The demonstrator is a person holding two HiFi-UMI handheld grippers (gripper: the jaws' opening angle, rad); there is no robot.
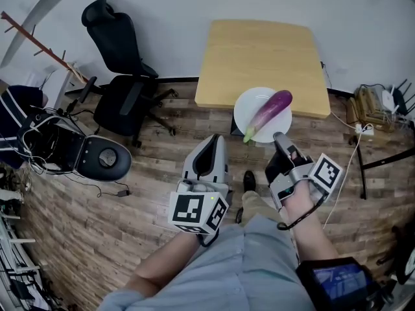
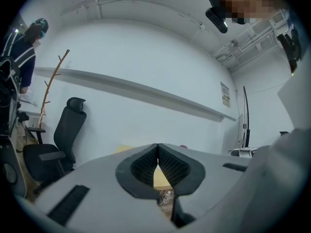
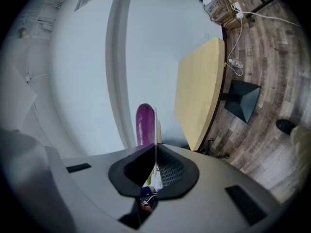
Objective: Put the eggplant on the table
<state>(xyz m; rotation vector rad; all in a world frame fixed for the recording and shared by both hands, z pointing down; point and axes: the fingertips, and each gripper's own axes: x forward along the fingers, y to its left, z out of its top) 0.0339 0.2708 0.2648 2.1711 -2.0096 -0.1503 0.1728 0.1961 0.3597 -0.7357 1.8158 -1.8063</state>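
Observation:
A long purple eggplant point(image 1: 269, 112) with a green stem lies on a white plate point(image 1: 248, 112). In the head view the plate overlaps the near edge of the light wooden table point(image 1: 259, 50). My right gripper point(image 1: 279, 137) is shut on the plate's near rim. In the right gripper view the plate point(image 3: 155, 130) shows edge-on as a thin white line between the jaws of the right gripper point(image 3: 155, 147), with the eggplant point(image 3: 145, 123) beyond it and the table point(image 3: 199, 96) to the right. My left gripper point(image 1: 217, 142) is shut and empty, left of the plate; the left gripper point(image 2: 157, 148) faces the white wall.
A black office chair point(image 1: 123, 63) stands left of the table, with a branch-like coat rack point(image 1: 39, 44) and a round black device point(image 1: 104, 157) farther left. Cables and a power strip point(image 1: 364, 129) lie on the wooden floor at right. A person point(image 2: 24, 57) stands at far left.

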